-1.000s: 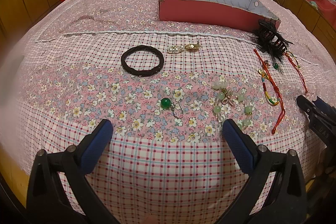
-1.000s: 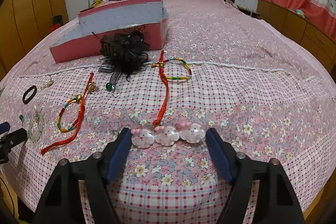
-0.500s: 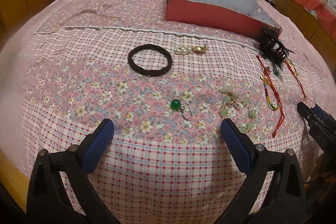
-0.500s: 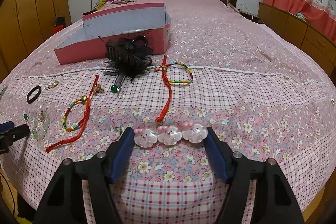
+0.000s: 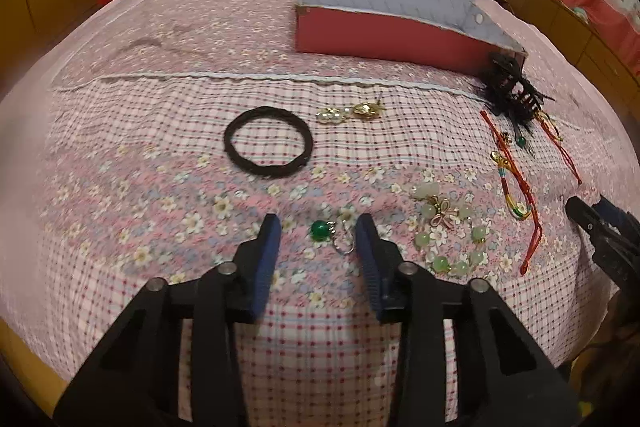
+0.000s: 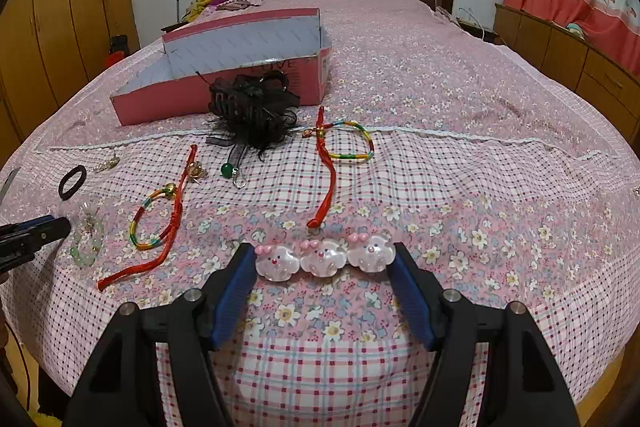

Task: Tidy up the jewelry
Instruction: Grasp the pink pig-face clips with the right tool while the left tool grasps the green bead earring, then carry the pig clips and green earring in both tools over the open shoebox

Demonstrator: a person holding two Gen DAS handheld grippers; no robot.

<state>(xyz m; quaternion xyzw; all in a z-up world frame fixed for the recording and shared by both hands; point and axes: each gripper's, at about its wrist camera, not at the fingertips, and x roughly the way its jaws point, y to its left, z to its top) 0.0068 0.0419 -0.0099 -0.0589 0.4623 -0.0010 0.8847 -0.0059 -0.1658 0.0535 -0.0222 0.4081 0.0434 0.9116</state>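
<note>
My left gripper is partly closed, its blue pads either side of a green bead earring on the bedspread, apart from it. A black hair tie, a gold pearl brooch and a pale green bead bracelet lie nearby. My right gripper is open around a clear hair clip with three pink pigs; its pads look to touch the clip's ends. The open pink box stands farther back, also in the left wrist view.
A black feathered claw clip, a second green bead earring, and two red cord bracelets with rainbow loops lie on the bed. Wooden wardrobes stand left, drawers right. The bed edge is just below both grippers.
My left gripper has narrowed from wide open to a small gap and moved in around the green bead earring. My right gripper has narrowed slightly around the pig clip.
</note>
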